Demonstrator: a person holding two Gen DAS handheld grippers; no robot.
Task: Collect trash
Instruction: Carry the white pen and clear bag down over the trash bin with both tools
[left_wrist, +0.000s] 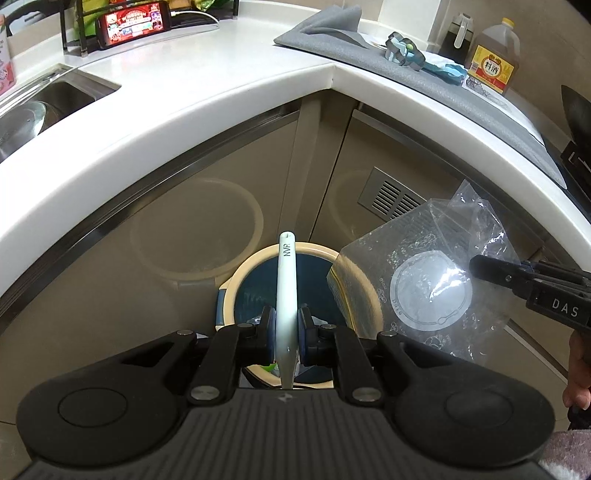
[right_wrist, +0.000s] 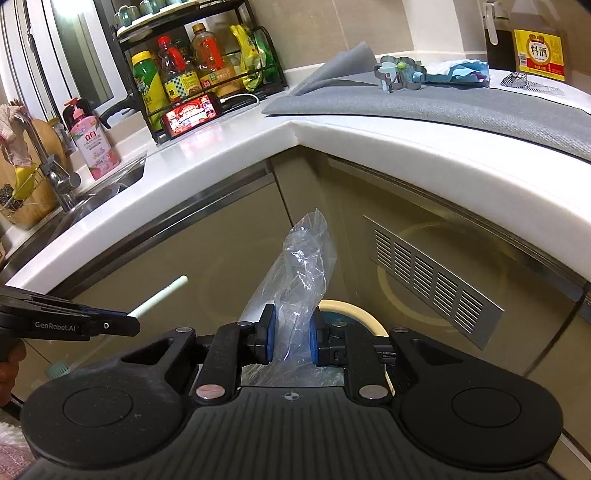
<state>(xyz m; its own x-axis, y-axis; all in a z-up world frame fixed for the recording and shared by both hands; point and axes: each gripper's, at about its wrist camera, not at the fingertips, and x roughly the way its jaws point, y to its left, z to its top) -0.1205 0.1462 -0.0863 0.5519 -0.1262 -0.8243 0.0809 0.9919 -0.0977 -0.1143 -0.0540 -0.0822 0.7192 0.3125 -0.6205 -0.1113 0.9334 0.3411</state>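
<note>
Left hand-held gripper (left_wrist: 287, 334): closed on a white toothbrush handle (left_wrist: 286, 291), held above the bin.
Right hand-held gripper (right_wrist: 290, 341): clamped on a clear plastic bag (right_wrist: 295, 280), also over the bin.
Trash bin (left_wrist: 236, 280): cream rim, on the floor below the white surface (left_wrist: 221, 99).

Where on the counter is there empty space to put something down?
The white counter is bare at the corner, between the phone and the grey mat. The mat's near part is bare too. It is crowded by the bottle rack and near the blue wrappers.
</note>
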